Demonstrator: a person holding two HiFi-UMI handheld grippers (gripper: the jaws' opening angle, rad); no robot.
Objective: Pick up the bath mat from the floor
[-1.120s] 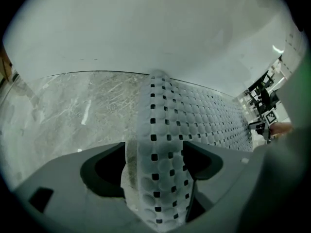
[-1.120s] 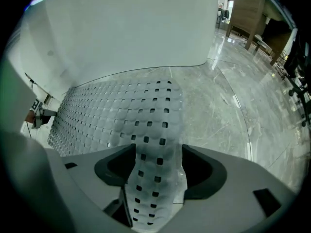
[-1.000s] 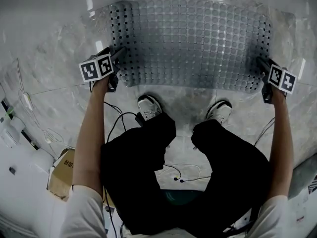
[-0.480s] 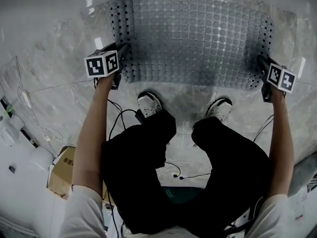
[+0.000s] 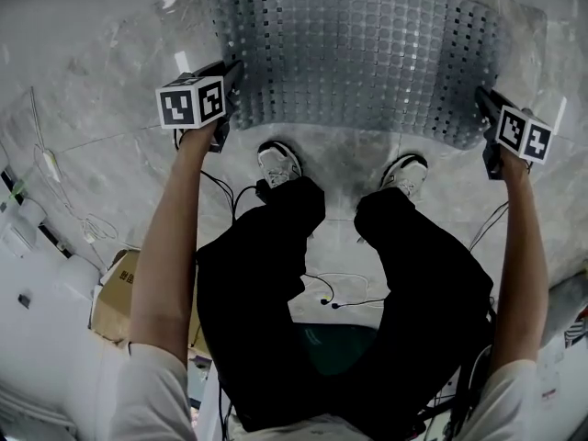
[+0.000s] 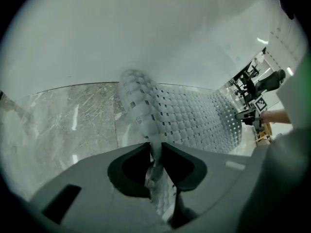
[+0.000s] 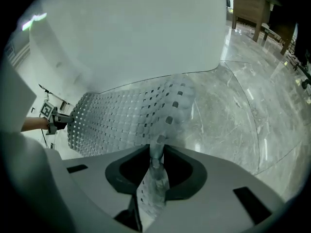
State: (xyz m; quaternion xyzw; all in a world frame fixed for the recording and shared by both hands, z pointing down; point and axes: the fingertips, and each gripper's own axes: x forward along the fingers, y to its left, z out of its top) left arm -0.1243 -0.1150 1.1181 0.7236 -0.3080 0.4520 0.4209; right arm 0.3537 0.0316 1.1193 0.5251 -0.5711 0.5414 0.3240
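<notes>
Bath mat point(image 5: 358, 53) lay at 12 o'clock, left gripper point(image 6: 155, 152) jaws were closing, pinching its 9 o'clock edge, right gripper point(image 7: 156, 154) jaws likewise at 3 o'clock.

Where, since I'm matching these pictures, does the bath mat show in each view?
Head view: bath mat spans the top centre.
Left gripper view: it runs from bottom centre up to the right.
Right gripper view: it runs from bottom centre up to the left.
Shared landmark: the marble floor.

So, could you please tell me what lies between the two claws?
The bath mat spans it, in the head view; left claw and right claw are closing on its opposite edges.
</notes>
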